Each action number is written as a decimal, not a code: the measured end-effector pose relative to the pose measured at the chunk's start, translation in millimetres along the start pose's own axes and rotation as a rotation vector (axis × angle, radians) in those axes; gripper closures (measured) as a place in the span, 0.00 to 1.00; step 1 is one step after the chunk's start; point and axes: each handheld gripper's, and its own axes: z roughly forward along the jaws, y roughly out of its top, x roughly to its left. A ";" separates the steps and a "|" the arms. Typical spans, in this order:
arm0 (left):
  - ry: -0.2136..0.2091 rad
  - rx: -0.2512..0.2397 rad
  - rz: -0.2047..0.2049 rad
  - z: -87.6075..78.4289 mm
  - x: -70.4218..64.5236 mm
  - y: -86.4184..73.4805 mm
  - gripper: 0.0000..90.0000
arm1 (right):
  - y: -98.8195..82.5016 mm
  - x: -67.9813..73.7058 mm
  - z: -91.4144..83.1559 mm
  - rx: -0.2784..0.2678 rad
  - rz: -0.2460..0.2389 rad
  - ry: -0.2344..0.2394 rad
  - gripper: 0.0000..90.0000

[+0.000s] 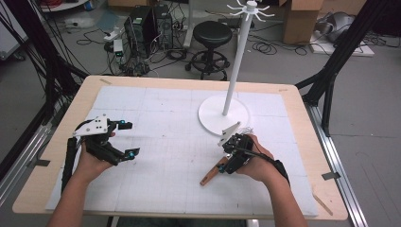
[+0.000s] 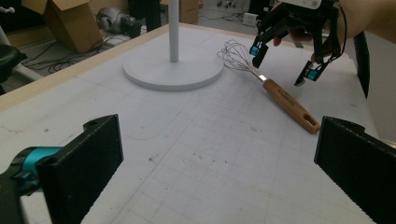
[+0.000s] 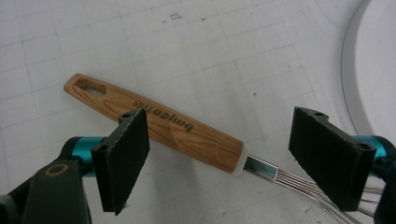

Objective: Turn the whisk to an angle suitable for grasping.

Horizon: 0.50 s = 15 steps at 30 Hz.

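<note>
Whisk [image 2: 275,88] work is at the reach-and-grasp step, I judge; the whisk lies flat on the white mat [image 1: 161,142] toward the desk's [image 1: 302,109] right front part, its wires just beside the round base of the white stand [image 1: 223,115], its wooden handle pointing toward the front edge; the right claw [image 2: 285,65] hangs over it, jaws apart and straddling the handle's wire end, pads not pressing on it; the left claw [image 1: 128,138] waits wide open with nothing between its jaws near the desk's left edge. Next, the right claw likely needs to sink until the pads flank the handle, then close squarely across the wood. From the high view the hand covers the wires; whether the pads touch the mat I cannot tell; the stand's top is cut off in the left gripper view.
</note>
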 end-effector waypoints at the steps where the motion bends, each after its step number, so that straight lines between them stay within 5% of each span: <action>1: -0.001 0.000 -0.001 0.4 -0.4 -0.2 0.02 | 0.6 -0.1 0.3 0.008 -0.001 -0.002 0.22; 12: 0.002 -0.002 0.003 -0.2 0.2 0.1 0.02 | 8.8 0.2 8.1 0.074 -0.051 0.026 0.26; 15: 0.002 0.001 0.000 0.5 -0.6 -0.2 0.02 | 6.5 -1.4 18.4 0.132 -0.059 0.052 0.27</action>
